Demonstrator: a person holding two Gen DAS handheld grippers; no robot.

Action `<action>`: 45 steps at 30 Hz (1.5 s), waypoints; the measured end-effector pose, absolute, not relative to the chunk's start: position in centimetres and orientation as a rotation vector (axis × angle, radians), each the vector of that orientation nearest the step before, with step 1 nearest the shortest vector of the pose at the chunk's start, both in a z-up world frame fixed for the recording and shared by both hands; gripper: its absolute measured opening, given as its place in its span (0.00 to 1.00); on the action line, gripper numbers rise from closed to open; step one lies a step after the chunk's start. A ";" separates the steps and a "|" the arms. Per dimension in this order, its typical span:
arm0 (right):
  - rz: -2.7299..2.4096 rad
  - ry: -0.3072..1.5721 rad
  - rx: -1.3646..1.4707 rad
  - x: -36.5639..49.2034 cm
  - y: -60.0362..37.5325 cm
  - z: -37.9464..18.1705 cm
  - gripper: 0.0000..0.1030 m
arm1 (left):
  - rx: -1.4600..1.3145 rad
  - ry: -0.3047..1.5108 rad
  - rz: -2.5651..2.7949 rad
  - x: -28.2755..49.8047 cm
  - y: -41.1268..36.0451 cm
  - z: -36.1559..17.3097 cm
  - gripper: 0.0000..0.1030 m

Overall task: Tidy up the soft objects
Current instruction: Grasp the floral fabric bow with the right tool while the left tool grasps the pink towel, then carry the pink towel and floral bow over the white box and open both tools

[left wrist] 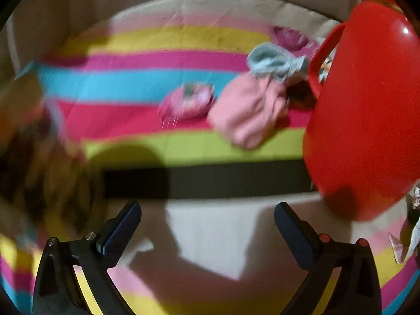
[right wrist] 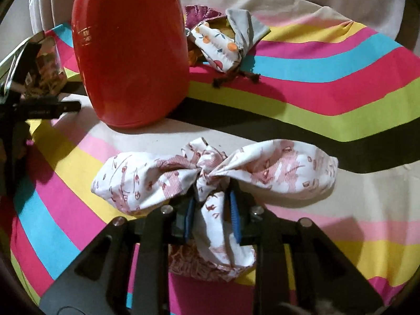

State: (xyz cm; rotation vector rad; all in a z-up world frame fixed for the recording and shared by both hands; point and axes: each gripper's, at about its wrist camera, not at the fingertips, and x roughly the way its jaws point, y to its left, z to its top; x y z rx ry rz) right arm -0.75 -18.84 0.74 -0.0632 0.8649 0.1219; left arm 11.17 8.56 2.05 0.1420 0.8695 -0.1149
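Right gripper (right wrist: pixel 212 211) clenched on the knotted white-and-pink cloth (right wrist: pixel 212 173) over the striped bedsheet (right wrist: pixel 328 78); left gripper (left wrist: pixel 207 225) spread wide, empty. Red jug's (right wrist: pixel 131 52) lettering unreadable.

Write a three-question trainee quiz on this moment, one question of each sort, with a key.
1. True or false: the right gripper is shut on the white printed cloth.
2. Multiple choice: the left gripper is A) shut on the pink cloth, B) open and holding nothing, C) shut on the red jug.
3. Fill in: the pink cloth lies on the striped ____.

Key: 1 true; 2 B; 3 sheet.
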 end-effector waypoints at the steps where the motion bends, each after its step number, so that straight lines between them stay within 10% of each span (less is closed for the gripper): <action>1: 0.121 0.865 -0.065 -0.8 -18.8 0.8 0.27 | 0.154 0.853 -0.126 12.0 8.4 2.5 0.99; 11: 0.105 0.861 -0.087 -0.9 -18.4 0.8 0.27 | 0.253 0.847 -0.250 18.9 6.8 2.3 0.87; 15: 0.109 0.861 -0.081 -0.7 -18.4 0.7 0.27 | 0.149 0.884 -0.360 18.8 7.0 1.9 0.17; 26: 0.111 0.861 -0.079 -0.7 -18.5 0.6 0.27 | 0.036 0.830 -0.258 1.9 11.4 3.6 0.23; 31: 0.109 0.861 -0.078 -0.7 -18.5 0.7 0.27 | 0.055 0.847 -0.196 0.8 11.8 3.1 0.67; 34: 0.109 0.861 -0.078 -0.7 -18.5 0.7 0.27 | 0.071 0.837 -0.213 2.2 10.5 2.8 0.73; 39: 0.109 0.861 -0.078 -0.7 -18.5 0.6 0.27 | 0.140 0.877 -0.175 5.2 8.0 1.5 0.71; 42: 0.109 0.861 -0.077 -0.7 -18.5 0.6 0.27 | 0.087 0.881 -0.149 4.4 8.1 1.5 0.26; 45: 0.113 0.861 -0.067 -0.7 -18.6 0.7 0.27 | 0.024 0.856 -0.130 1.9 8.4 2.3 0.24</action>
